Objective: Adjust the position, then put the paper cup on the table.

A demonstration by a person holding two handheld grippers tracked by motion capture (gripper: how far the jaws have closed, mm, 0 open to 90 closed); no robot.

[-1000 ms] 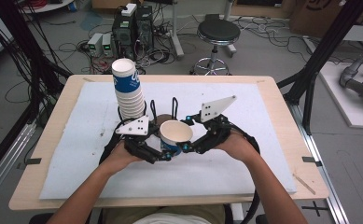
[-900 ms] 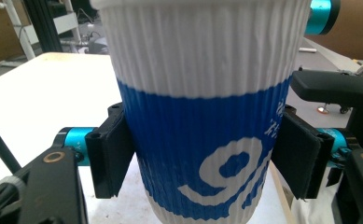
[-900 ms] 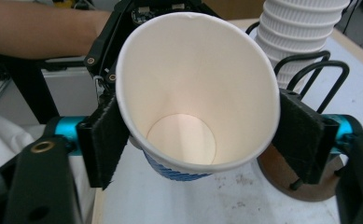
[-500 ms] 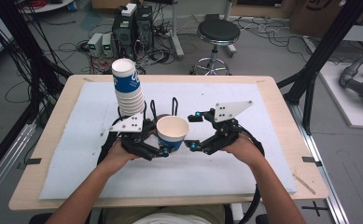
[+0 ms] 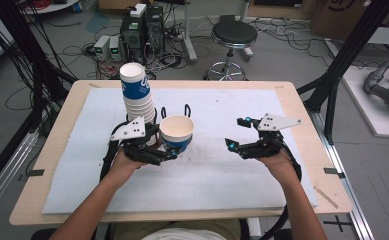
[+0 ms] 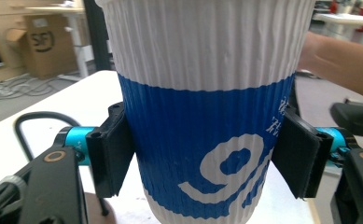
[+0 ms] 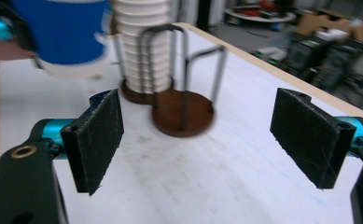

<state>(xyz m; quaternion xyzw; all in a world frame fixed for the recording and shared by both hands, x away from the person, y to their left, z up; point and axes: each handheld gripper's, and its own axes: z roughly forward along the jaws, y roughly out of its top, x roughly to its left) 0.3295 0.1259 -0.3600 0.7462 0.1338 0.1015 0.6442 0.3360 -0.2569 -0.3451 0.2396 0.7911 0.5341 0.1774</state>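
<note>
Single paper cup (image 5: 177, 132), white above and blue below, upright with its mouth open to the top, pinched at its blue band by the left gripper (image 5: 163, 149); in the left gripper view both black pads press the ribbed wall from opposite sides (image 6: 111, 154), the cup's long axis vertical and crossing the line between the pads at a right angle. The cup is held clear of the white mat (image 5: 222, 175), just to the right of the tall stack of cups (image 5: 136, 95), which stands in its wire holder (image 7: 128, 60) toward the table's far-left part, midway along the far half. Beside that stack, nearer the table's middle, a second holder (image 7: 183, 109) with a round brown base and two dark wire loops stands empty; it lies just beyond and slightly right of the held cup, so the left hand is much the nearer to it. Right gripper (image 5: 239, 136) well apart to the right, near the table's right edge, its jaws spread wide with nothing between them; its own view looks along the mat toward the empty holder. Judgement: if the cup is meant for the empty holder, the governing relation is a short travel away from the person, cup axis kept vertical over the base.
</note>
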